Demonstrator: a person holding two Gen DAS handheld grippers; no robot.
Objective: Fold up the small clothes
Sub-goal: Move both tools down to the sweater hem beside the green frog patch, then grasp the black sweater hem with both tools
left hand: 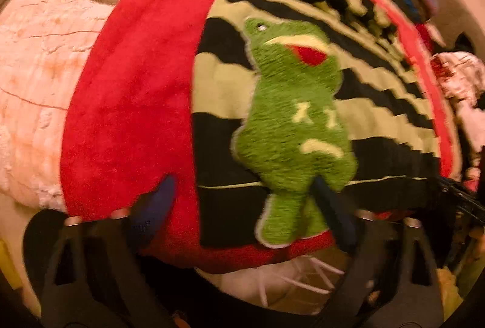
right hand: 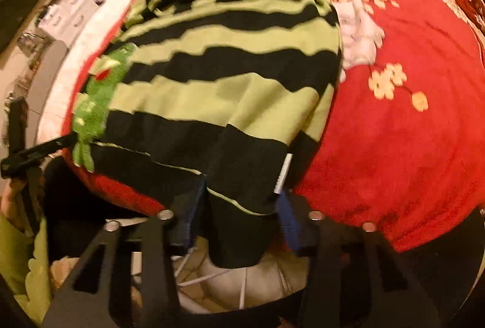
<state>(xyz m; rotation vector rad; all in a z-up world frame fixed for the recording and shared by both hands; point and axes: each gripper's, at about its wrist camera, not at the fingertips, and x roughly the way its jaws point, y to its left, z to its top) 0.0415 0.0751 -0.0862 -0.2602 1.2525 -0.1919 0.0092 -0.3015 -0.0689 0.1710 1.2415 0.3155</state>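
Observation:
A small green-and-black striped sweater (left hand: 357,104) with a fuzzy green frog patch (left hand: 291,122) lies on a red blanket (left hand: 130,104). Its hem hangs over the near edge. My left gripper (left hand: 242,200) is open, its blue-padded fingers (left hand: 157,203) spread on either side of the sweater's hem corner by the frog's legs. In the right wrist view the sweater (right hand: 224,61) fills the middle, with the frog (right hand: 97,97) at its left edge. My right gripper (right hand: 242,207) is open around the hanging black hem (right hand: 242,200). The left gripper (right hand: 36,152) shows at far left.
A cream fleece cover (left hand: 39,55) lies left of the red blanket. The blanket has white and yellow flower prints (right hand: 388,79) to the right of the sweater. Other clothes (left hand: 457,76) are piled at the right. White wire legs (right hand: 242,282) and floor show below the edge.

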